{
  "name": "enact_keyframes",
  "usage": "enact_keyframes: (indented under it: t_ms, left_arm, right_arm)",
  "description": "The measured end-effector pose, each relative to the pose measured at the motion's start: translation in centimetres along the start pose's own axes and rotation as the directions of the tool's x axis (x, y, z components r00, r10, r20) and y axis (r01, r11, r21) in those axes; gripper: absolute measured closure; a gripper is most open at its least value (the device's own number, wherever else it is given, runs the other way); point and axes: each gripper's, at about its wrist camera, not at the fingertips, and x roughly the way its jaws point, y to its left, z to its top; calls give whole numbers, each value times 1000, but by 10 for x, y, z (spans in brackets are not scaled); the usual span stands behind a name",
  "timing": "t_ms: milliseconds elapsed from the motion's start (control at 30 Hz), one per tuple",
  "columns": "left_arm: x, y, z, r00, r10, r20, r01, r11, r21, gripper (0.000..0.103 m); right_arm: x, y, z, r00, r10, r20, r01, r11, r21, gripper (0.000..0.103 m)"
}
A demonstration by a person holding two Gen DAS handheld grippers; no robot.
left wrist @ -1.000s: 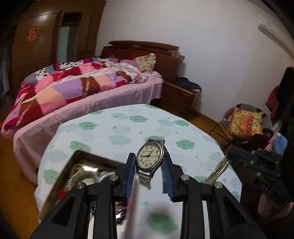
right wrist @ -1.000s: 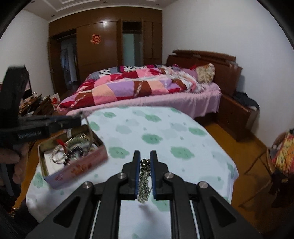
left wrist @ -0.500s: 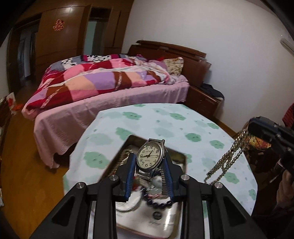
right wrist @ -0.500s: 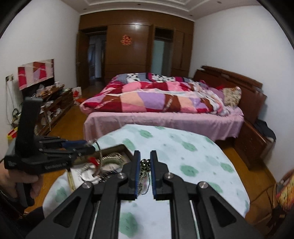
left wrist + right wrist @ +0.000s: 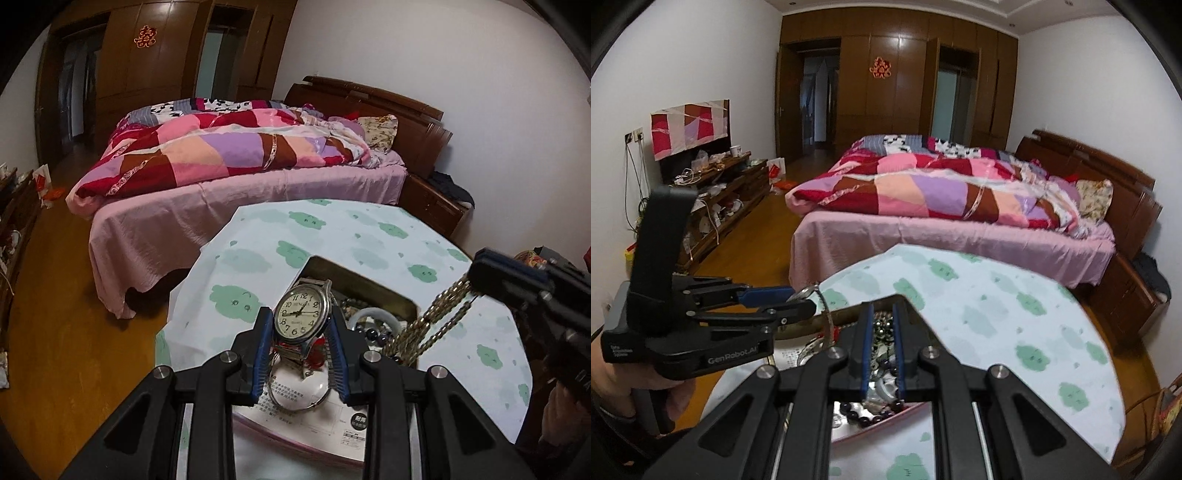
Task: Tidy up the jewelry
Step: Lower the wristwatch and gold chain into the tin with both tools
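1. Left gripper (image 5: 300, 334): I see my left claw clenched on the wristwatch (image 5: 303, 316), blue pads pressing the case from either side. The dial faces the camera and the metal strap hangs down between the fingers. In the right wrist view the same gripper (image 5: 798, 301) reaches in from the left, the watch edge-on at its tip.

2. Right gripper (image 5: 881, 345): my right claw is clenched on the gold chain (image 5: 432, 325). In the left wrist view the chain hangs in several strands from its tip (image 5: 476, 275) down into the tin. In its own view only a few links show between the pads.

3. Jewelry tin (image 5: 365, 284): an open metal box near the table's near-left edge, directly under both grippers. The watch is held above it; the lower end of the chain reaches down inside, at the right side of the box.

4. Tin contents: a pale bangle (image 5: 375, 318), dark bead bracelets (image 5: 864, 415), a thin wire hoop (image 5: 299, 397) lying on a printed paper liner, and something red I cannot identify.

5. Table (image 5: 369, 236): covered in a white cloth with green cloud shapes.

6. Bed (image 5: 942, 195): beyond the table's far edge, with a patchwork quilt in pink, red and purple.
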Motion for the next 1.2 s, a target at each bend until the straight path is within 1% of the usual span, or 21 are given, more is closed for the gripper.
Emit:
enact_keyframes:
  t_ms: [167, 300, 600, 1067, 1167, 1200]
  left_arm:
    - [9, 3, -6, 999, 41, -25, -40, 999, 9, 73]
    - [15, 8, -10, 997, 54, -47, -54, 999, 2, 72]
    - [25, 6, -17, 995, 59, -85, -58, 998, 10, 72]
    - [26, 6, -17, 994, 68, -87, -66, 998, 23, 72]
    - [27, 7, -18, 993, 66, -99, -64, 998, 28, 69]
    - [26, 7, -17, 993, 70, -94, -67, 997, 31, 65]
  right_arm:
    - [14, 2, -12, 999, 4, -42, -4, 1000, 9, 90]
    - [18, -4, -18, 998, -5, -63, 7, 1000, 26, 90]
    - [30, -6, -26, 995, -3, -99, 7, 999, 45, 90]
    - [40, -13, -33, 993, -8, -119, 16, 998, 69, 89]
    - [41, -17, -35, 993, -7, -121, 18, 996, 85, 84]
    - [42, -19, -35, 992, -7, -124, 18, 996, 90, 82]
